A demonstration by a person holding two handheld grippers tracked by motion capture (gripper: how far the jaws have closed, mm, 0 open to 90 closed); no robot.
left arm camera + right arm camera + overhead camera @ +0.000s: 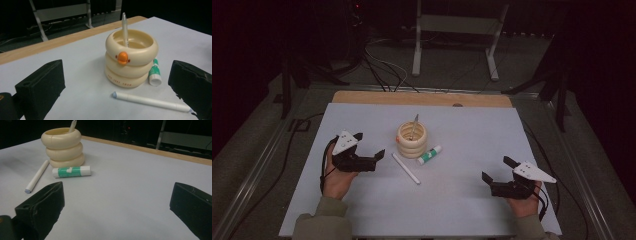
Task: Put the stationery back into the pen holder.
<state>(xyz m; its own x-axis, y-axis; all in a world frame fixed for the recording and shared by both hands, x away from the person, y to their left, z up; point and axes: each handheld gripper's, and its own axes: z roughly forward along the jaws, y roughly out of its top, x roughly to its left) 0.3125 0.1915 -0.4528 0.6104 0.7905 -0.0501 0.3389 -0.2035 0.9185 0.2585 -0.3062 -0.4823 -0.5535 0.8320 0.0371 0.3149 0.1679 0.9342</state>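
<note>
Your white pen (152, 102) lies flat on the table (462, 200) just in front of the cream ring-stacked holder (131, 57), the green glue stick (71, 172) beside its base, likely awaiting loading alongside the pen already standing inside. Your left gripper (364, 150) is spread wide, empty, facing that pen; your right gripper (498, 176) rests well apart, equally spread and empty.

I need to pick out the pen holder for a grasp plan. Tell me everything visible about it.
The pen holder is a cream, glossy, plastic-looking cup shaped like three stacked rings, with an orange duck bill, two small dots beside it and tiny lettering on the bottom ring. It stands upright mid-table, open top up, with one white pen leaning inside. A green-and-white glue stick lies against its base; another white pen lies nearby, apart.
</note>
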